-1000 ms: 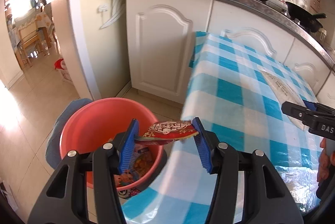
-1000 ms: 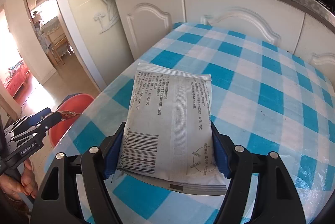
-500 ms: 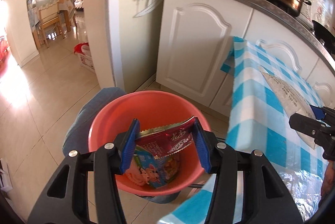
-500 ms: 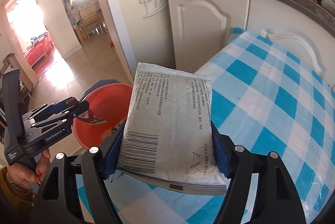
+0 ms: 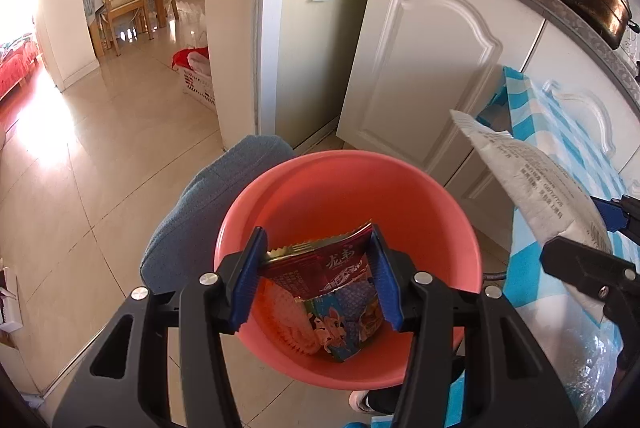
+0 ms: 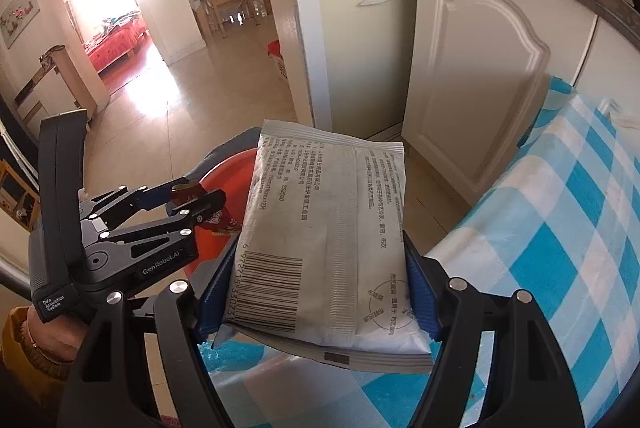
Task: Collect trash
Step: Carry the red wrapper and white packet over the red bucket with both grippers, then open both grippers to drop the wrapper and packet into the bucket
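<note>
My left gripper is shut on a red snack wrapper and hangs right above the mouth of a salmon-red bucket on the floor. A colourful wrapper lies at the bucket's bottom. My right gripper is shut on a flat silver-white packet with a barcode, held over the table's left edge beside the bucket. In the left wrist view that packet reaches in from the right. In the right wrist view the left gripper shows at the left, over the bucket.
A table with a blue-and-white checked cloth stands right of the bucket. White cabinet doors rise behind it. A grey-blue cloth drapes behind the bucket on the tiled floor. A person's hand holds the left gripper.
Both grippers swung left, off the table toward the bucket. The left one with the red wrapper now hangs over the bucket's mouth; the right one carried the packet to the table's edge.
</note>
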Demonstrator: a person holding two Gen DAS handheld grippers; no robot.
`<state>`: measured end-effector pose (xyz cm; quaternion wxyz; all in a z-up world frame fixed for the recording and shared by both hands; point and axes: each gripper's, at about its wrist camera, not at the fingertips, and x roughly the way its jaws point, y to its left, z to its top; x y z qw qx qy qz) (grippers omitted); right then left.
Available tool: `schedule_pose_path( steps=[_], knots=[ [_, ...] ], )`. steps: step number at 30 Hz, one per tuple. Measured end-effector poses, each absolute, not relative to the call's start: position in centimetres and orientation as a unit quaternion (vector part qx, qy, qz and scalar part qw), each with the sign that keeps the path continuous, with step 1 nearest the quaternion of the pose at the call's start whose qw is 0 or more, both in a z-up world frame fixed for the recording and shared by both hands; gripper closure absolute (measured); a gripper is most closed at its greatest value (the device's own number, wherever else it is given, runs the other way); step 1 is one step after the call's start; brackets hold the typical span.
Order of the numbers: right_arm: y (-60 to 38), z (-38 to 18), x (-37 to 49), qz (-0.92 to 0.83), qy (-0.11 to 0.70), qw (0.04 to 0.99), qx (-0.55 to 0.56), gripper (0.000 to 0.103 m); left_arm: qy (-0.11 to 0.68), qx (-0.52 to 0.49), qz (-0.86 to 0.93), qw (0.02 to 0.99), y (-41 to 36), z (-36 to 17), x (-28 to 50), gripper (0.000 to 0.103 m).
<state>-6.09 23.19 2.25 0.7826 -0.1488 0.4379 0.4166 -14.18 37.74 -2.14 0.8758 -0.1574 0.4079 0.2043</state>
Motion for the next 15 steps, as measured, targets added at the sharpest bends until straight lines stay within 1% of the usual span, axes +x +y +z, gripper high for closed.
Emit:
schedule_pose_path(
  steps=[2, 3, 4, 6, 8, 9, 10, 12, 14, 15],
  knots=[
    [23.9, 1.8, -6.1, 0.421, 0.44, 0.779, -0.152, 0.028, 0.413, -0.161, 0.204, 0.873, 37.9, -2.7, -14.1, 0.051],
    [24.2, 1.5, -6.1, 0.422, 0.444, 0.776, -0.154, 0.023, 0.416, -0.164, 0.204, 0.871, 38.0, -3.0, -14.0, 0.051],
    [24.5, 1.1, -6.1, 0.423, 0.45, 0.771, -0.156, 0.022, 0.419, -0.166, 0.203, 0.869, 38.2, -3.4, -13.9, 0.051],
    [24.7, 0.5, -5.9, 0.418, 0.454, 0.772, -0.153, 0.021, 0.427, -0.172, 0.201, 0.865, 38.4, -4.1, -13.8, 0.051],
    [24.4, 0.3, -5.6, 0.422, 0.457, 0.77, -0.141, 0.02, 0.433, -0.176, 0.204, 0.86, 38.6, -4.7, -13.5, 0.047],
    [24.2, 0.4, -5.5, 0.422, 0.457, 0.772, -0.134, 0.017, 0.435, -0.177, 0.205, 0.859, 38.6, -4.9, -13.4, 0.042],
    [23.9, 0.5, -5.5, 0.419, 0.456, 0.775, -0.128, 0.016, 0.435, -0.175, 0.208, 0.858, 38.6, -5.1, -13.4, 0.034],
    [23.0, 0.9, -5.3, 0.415, 0.451, 0.781, -0.117, 0.016, 0.433, -0.167, 0.215, 0.859, 38.5, -5.1, -13.3, 0.028],
    [21.8, 1.4, -5.1, 0.406, 0.446, 0.791, -0.107, 0.016, 0.433, -0.16, 0.215, 0.861, 38.3, -4.9, -13.2, 0.026],
    [21.1, 1.7, -5.2, 0.402, 0.443, 0.795, -0.1, 0.016, 0.432, -0.156, 0.218, 0.861, 38.2, -4.8, -13.0, 0.021]
  ],
)
